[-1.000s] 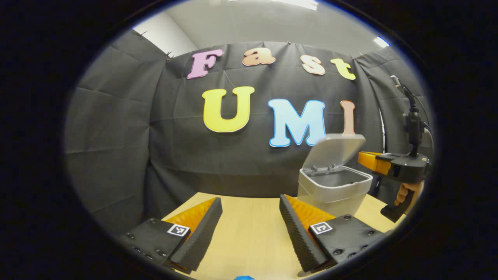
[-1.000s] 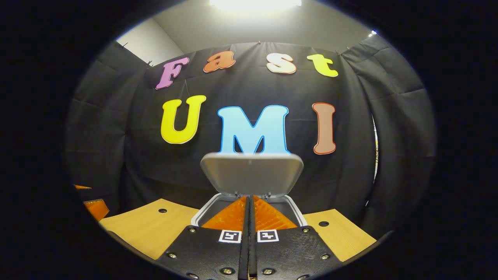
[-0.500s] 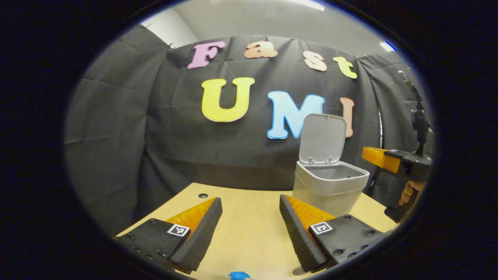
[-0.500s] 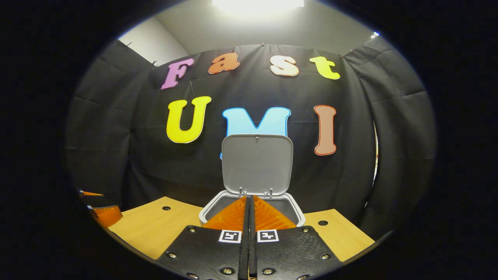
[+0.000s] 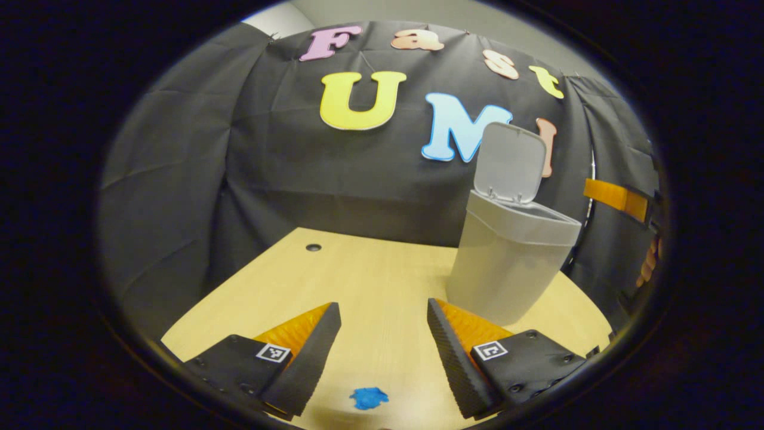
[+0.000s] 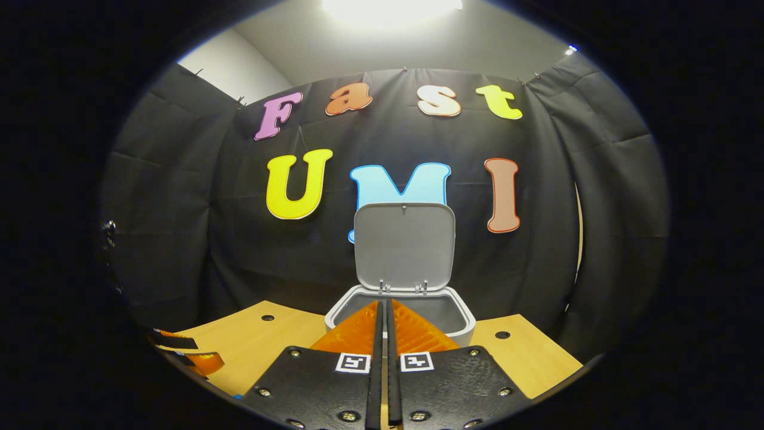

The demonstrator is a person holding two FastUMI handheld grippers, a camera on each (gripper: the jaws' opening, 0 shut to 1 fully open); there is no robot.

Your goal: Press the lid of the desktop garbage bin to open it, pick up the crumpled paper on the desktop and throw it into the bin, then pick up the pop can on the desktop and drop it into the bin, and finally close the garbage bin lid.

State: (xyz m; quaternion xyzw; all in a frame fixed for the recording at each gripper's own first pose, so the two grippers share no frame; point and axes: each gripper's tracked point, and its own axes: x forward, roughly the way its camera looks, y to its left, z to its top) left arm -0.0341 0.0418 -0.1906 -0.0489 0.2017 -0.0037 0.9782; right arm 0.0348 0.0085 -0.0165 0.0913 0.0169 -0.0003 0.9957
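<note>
Since a second ago the lid (image 6: 404, 245) swung fully upright, and the bin (image 5: 510, 263) stands open near the tabletop's (image 5: 370, 280) far right edge. Left gripper (image 5: 382, 334) tilted down, fingers spread, with a blue scrap (image 5: 368, 397) between them near the front edge. Right gripper (image 6: 383, 328) hangs before the bin, fingers pressed together on nothing.

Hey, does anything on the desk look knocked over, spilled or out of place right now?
Nothing stands out. The bin stands upright on the desk with its lid raised, as the task needs. A small blue bit lies on the desk between the left gripper's open fingers; I cannot tell what it is.
</note>
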